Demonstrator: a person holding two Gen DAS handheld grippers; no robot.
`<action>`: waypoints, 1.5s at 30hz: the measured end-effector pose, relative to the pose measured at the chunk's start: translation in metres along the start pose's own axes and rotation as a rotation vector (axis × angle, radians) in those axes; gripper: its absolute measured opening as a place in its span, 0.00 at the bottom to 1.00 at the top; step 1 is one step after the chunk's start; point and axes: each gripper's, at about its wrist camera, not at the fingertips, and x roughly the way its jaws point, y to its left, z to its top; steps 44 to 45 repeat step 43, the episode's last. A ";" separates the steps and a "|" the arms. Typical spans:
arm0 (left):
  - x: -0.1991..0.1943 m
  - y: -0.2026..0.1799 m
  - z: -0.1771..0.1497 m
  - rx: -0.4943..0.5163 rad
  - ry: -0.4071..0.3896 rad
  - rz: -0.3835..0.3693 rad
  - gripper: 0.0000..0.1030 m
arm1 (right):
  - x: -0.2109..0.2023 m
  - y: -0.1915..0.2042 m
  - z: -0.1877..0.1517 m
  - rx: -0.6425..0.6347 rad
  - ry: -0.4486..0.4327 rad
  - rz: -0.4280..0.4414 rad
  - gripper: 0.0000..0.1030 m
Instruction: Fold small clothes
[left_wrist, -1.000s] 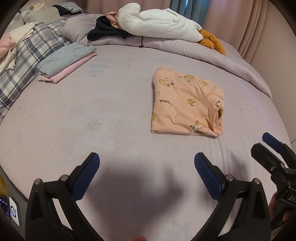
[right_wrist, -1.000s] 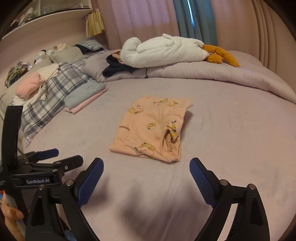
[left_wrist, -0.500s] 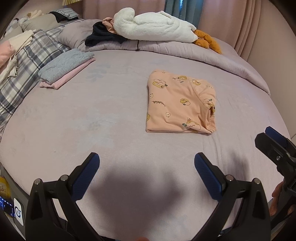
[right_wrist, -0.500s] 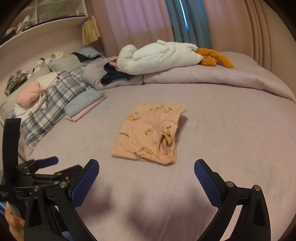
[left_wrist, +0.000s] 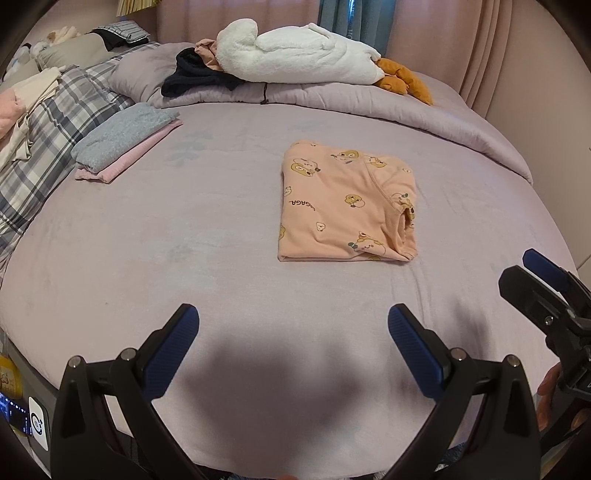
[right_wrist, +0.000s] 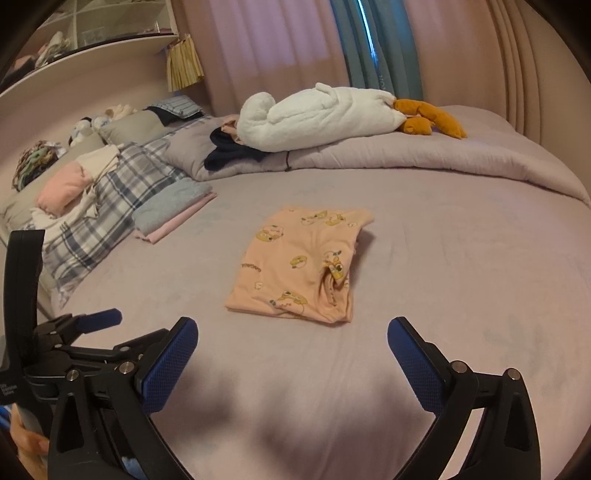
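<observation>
Left wrist view: left gripper (left_wrist: 291, 332) spread wide, empty, low in frame. Peach top (left_wrist: 345, 203) folded, right of centre on soft mauve bed (left_wrist: 184, 229). Best carried flat, both near corners pinched, to folded pile (left_wrist: 123, 142), upper left.

Right wrist view: right gripper (right_wrist: 291, 345) released, empty. Top (right_wrist: 295, 266) centre; thin printed knit, bunched right edge.

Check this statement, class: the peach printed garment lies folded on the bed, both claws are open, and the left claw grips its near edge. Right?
Not quite. In the left wrist view the left claw hangs open short of the peach printed garment, gripping nothing. The garment is folded on the bed, and the right claw is open too.
</observation>
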 end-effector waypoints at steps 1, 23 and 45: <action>0.000 -0.001 -0.001 0.001 0.000 0.000 1.00 | -0.001 0.000 0.000 0.000 -0.001 0.000 0.99; -0.005 -0.008 -0.004 0.015 -0.006 0.003 1.00 | -0.004 0.004 -0.002 -0.006 0.000 0.006 0.99; -0.005 -0.011 0.000 0.022 -0.018 0.018 1.00 | -0.005 0.000 -0.005 0.003 -0.001 -0.002 0.99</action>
